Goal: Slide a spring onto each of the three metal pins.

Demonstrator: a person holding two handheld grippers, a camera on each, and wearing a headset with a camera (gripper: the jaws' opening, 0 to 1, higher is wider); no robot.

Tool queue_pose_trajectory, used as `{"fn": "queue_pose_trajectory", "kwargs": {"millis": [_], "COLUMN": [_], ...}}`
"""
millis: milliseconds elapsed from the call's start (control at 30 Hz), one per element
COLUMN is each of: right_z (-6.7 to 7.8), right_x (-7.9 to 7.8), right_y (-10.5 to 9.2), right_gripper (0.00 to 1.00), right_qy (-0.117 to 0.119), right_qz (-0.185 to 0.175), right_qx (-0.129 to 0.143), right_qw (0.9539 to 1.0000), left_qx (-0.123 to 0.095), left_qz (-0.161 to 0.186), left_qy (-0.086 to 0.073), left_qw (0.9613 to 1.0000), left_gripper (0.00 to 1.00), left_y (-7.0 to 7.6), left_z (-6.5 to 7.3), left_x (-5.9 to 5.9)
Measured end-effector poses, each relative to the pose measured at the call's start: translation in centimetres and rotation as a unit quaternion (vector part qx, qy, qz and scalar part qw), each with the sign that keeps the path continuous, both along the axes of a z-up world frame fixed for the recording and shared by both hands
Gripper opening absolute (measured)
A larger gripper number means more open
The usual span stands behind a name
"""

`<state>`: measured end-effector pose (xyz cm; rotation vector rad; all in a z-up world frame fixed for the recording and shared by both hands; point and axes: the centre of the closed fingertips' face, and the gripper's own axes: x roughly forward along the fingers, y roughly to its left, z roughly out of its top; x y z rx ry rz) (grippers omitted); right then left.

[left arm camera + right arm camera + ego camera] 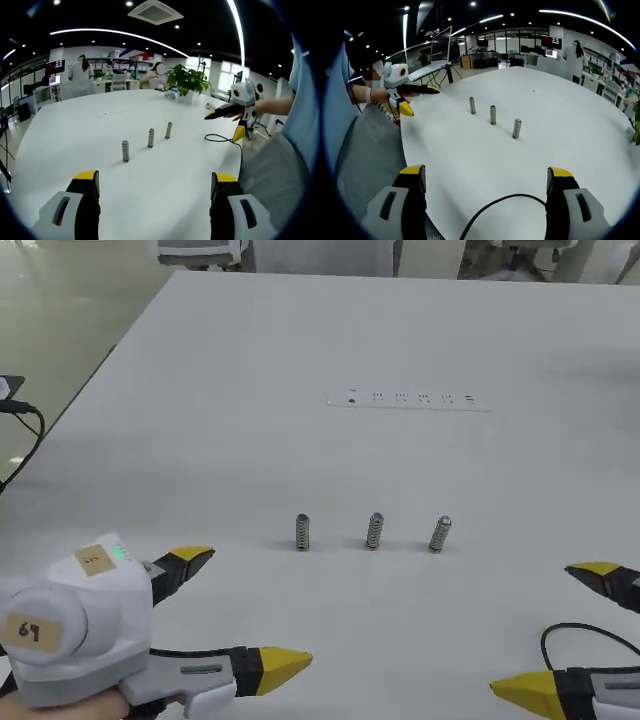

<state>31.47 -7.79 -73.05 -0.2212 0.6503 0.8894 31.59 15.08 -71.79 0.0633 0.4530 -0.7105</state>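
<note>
A broad white matte table (250,390) carries three small grey metal coil springs (375,531). They stand upright in an evenly spaced row toward its near side, and the rightmost leans slightly. Well behind them lies a thin white printed strip (408,400). A thin black cable (570,626) loops on the surface at the near right.

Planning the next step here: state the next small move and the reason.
Probably ease the right gripper toward the right spring and nudge it straight: it leans, while the left spring and middle spring stand upright. The left gripper, like the right, is open, empty and back from the row.
</note>
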Motion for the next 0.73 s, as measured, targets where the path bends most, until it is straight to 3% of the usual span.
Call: {"fn": "queue_pose_trajectory", "kwargs": {"millis": [200,467,567,667,733], "right_z": [0.0,-0.6,-0.9,-1.2,-1.4], "right_x": [-1.4,-3.0,-3.3,-4.1,-4.4], "right_y": [-1.7,-2.0,-2.1,-1.9,-2.0], "right_gripper": [1.00,1.00,1.00,1.00,1.00], "right_qy": [-0.014,-0.025,-0.020,-0.017,-0.018], "right_qz": [-0.043,-0.074,-0.082,-0.079,-0.084], "right_qx": [0.000,0.006,0.013,0.007,0.009], "right_qw": [0.9990,0.9969,0.9964,0.9967,0.9963], "left_qx": [0.005,0.006,0.009,0.034,0.023], "left_qz": [-0.003,0.009,0.009,-0.006,-0.007], "left_qy": [-0.009,-0.031,-0.026,-0.030,-0.028], "left_qw": [0.9999,0.9995,0.9996,0.9989,0.9993], "left_gripper": [0.90,0.90,0.90,0.90,0.91], "left_y": [0.3,0.9,0.9,0.5,0.4], "left_z": [0.2,0.6,0.3,-0.2,-0.1], "left_x": [-0.5,-0.5,-0.8,-1.1,-1.0]}}
